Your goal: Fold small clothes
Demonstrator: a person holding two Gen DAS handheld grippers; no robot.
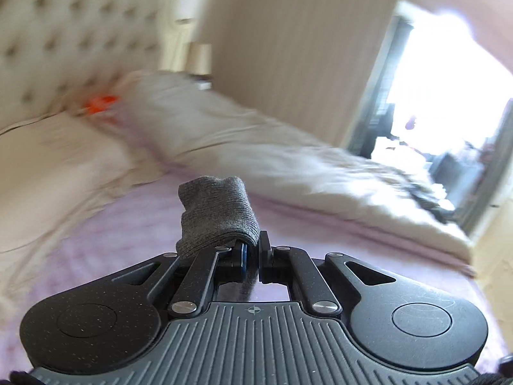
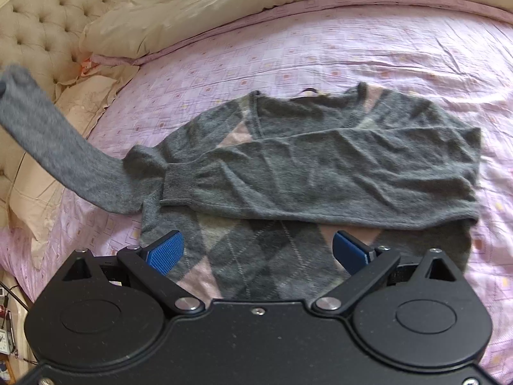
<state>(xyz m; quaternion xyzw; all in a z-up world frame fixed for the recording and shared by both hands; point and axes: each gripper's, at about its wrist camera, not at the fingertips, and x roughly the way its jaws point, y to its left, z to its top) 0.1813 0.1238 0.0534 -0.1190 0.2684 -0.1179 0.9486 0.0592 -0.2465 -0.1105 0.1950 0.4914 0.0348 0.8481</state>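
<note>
A grey sweater [image 2: 307, 173] with a pink and grey diamond front lies flat on the pink patterned bedspread [image 2: 288, 51]. One sleeve is folded across the chest, its ribbed cuff [image 2: 178, 183] pointing left. The other sleeve [image 2: 54, 147] is lifted off the bed toward the upper left. In the left wrist view my left gripper [image 1: 251, 250] is shut on that sleeve's grey cuff [image 1: 218, 215], which stands up above the jaws. My right gripper [image 2: 258, 252] hovers open over the sweater's lower hem, its blue pads [image 2: 165, 252] wide apart with nothing between them.
A cream tufted headboard [image 2: 38, 19] runs along the left. Cream pillows [image 2: 80, 106] and a bunched cream duvet [image 2: 198, 3] lie at the head and far side of the bed. The left wrist view is motion-blurred, with an orange object [image 1: 101, 102] by the headboard and a bright window [image 1: 449, 96].
</note>
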